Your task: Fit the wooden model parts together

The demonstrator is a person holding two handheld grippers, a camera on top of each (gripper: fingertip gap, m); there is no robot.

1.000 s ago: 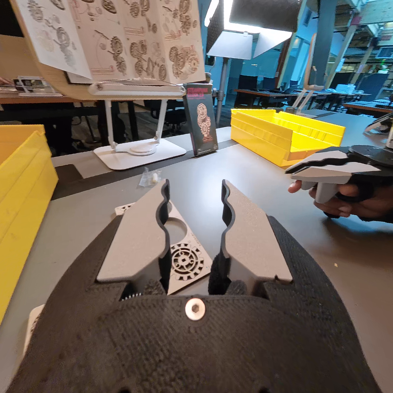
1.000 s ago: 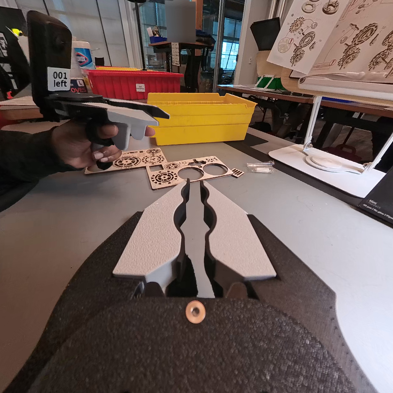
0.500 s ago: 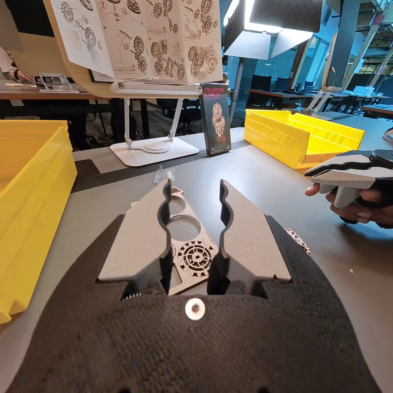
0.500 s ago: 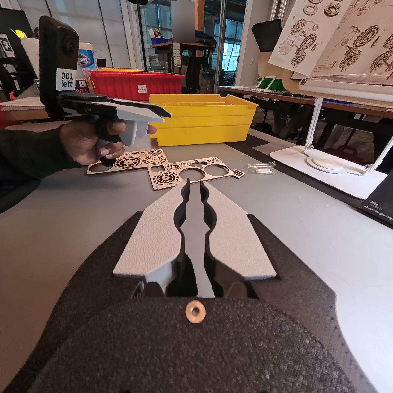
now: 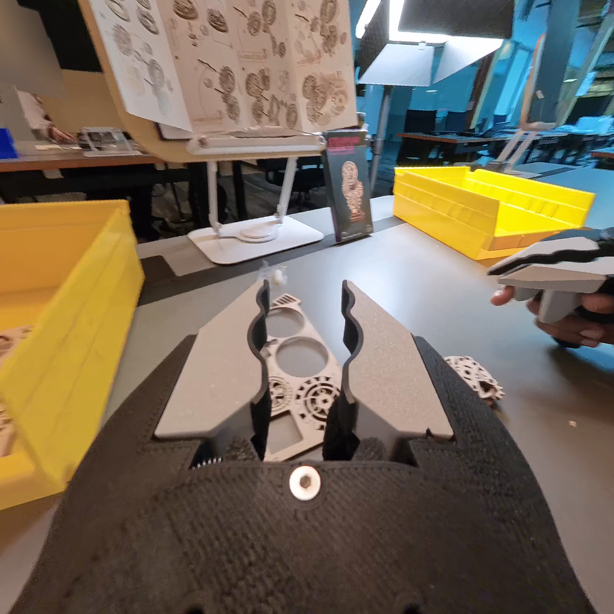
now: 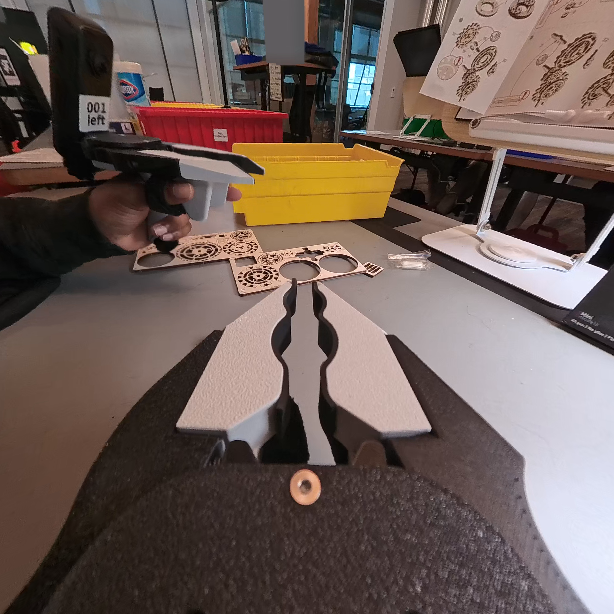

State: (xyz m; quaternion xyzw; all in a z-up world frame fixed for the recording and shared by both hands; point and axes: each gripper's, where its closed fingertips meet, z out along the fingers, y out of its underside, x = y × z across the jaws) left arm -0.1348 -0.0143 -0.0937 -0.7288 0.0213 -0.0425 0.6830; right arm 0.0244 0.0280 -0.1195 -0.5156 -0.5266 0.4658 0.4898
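Two flat wooden sheets with laser-cut gears lie on the grey table. In the right wrist view, one sheet (image 6: 199, 249) lies under the hand holding the left gripper, and the other sheet (image 6: 299, 265) lies just beyond my right fingertips. My left gripper (image 5: 304, 289) is open and empty, held above the sheet with two round holes (image 5: 295, 358), which shows between its fingers. The other sheet's edge (image 5: 471, 375) shows to its right. My right gripper (image 6: 304, 284) is empty, with only a narrow gap between its fingers. It hovers low over bare table.
A yellow bin (image 5: 50, 299) stands at the left and another (image 5: 481, 212) at the right. A white stand (image 5: 255, 239) holds instruction sheets, with a black box (image 5: 349, 196) beside it. A small plastic bag (image 6: 408, 260) lies near the sheets. A red bin (image 6: 212, 126) sits behind.
My left gripper has moved forward over the holed sheet, so more of the sheet shows between its fingers. My right gripper has barely moved. Neither gripper has changed its opening.
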